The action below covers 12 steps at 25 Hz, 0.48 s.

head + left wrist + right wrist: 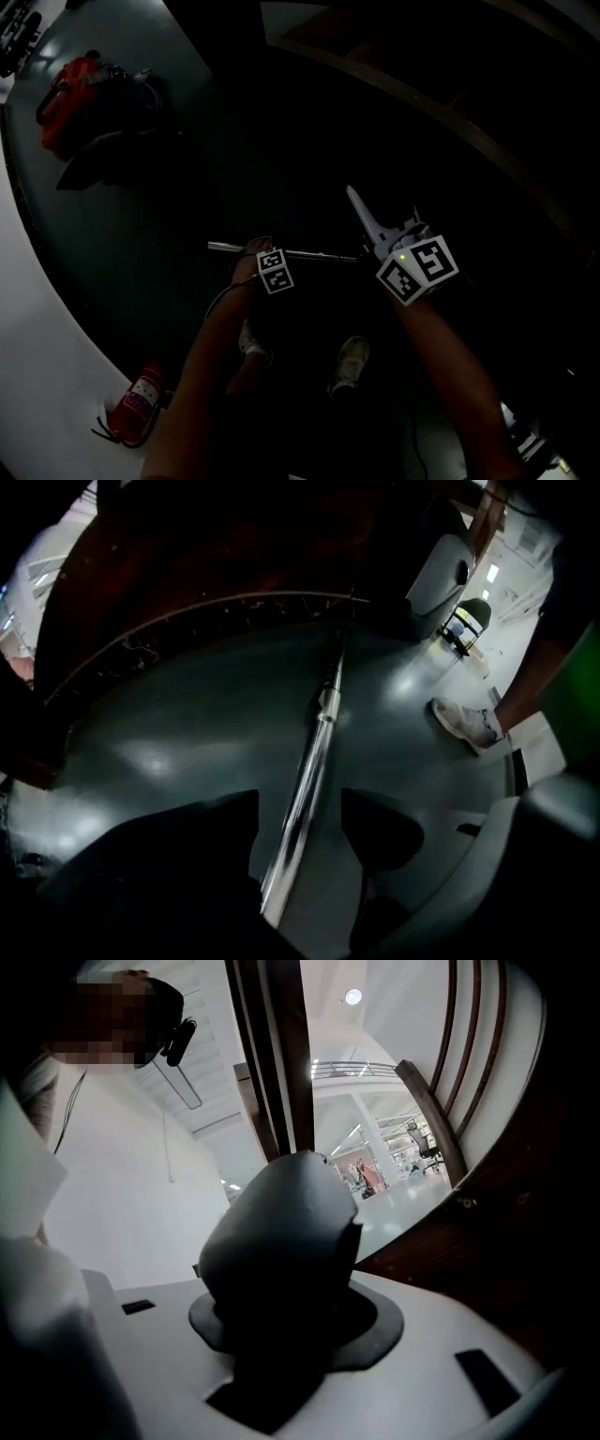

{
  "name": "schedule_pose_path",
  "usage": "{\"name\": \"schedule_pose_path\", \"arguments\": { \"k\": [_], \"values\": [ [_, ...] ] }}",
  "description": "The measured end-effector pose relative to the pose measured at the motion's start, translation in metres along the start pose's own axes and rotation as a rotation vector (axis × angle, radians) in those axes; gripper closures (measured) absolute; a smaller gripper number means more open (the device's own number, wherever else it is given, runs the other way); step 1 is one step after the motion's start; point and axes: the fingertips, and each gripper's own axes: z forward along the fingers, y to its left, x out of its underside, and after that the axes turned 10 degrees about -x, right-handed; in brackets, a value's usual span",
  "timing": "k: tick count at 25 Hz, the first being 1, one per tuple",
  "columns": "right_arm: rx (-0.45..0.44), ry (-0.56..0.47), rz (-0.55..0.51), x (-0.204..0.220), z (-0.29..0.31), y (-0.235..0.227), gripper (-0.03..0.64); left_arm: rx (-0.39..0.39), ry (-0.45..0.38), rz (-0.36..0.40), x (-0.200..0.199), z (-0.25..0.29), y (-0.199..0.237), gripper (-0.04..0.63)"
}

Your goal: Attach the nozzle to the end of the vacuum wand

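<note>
Two tongs: the left tongs (300, 803) are released, jaws apart astride the wand (314, 761) with a gap on each side; the right tongs (380, 246) are clenched on the nozzle (281, 1241).
Wand: a bright metal tube that seems to lie on the dark floor (187, 742), crosswise in the head view, just ahead of the person's shoe (352, 361).
Nozzle: a pale plastic body with a dark grey neck, held off the floor near the wand's right-hand end; it is too dark to tell whether they touch.
Step in hand: probably taking hold of the wand so its end can be steadied.
Doing it well: close the left tongs squarely across the tube, firmly, since smooth round metal may roll or slip. Then line the nozzle's neck up with the tube on one axis and push straight, not at a slant.
Left arm: the forearm reaches down, tongs aimed steeply at the floor.
Right arm: the forearm stretches forward, tongs roughly level.
</note>
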Motion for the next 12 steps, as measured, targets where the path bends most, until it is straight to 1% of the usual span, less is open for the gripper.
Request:
{"name": "schedule_pose_path", "arguments": {
  "k": [3, 6, 7, 10, 11, 12],
  "values": [
    [0.008, -0.006, 0.003, 0.009, -0.013, -0.009, 0.448, 0.028, 0.051, 0.107, 0.002, 0.036, -0.022, 0.313],
    [0.042, -0.025, 0.015, 0.005, -0.038, -0.018, 0.448, 0.021, 0.058, 0.201, -0.012, 0.059, -0.038, 0.313],
    [0.053, -0.034, 0.017, 0.001, -0.047, -0.021, 0.448, 0.012, 0.05, 0.217, -0.021, 0.066, -0.041, 0.313],
    [0.071, -0.054, 0.009, -0.013, -0.072, -0.024, 0.448, -0.019, 0.041, 0.227, -0.049, 0.085, -0.047, 0.314],
    [0.074, -0.056, 0.005, -0.018, -0.078, -0.025, 0.448, -0.027, 0.053, 0.235, -0.055, 0.089, -0.048, 0.342],
    [0.076, -0.055, 0.002, -0.022, -0.082, -0.025, 0.448, -0.028, 0.074, 0.245, -0.056, 0.093, -0.048, 0.412]
  ]
}}
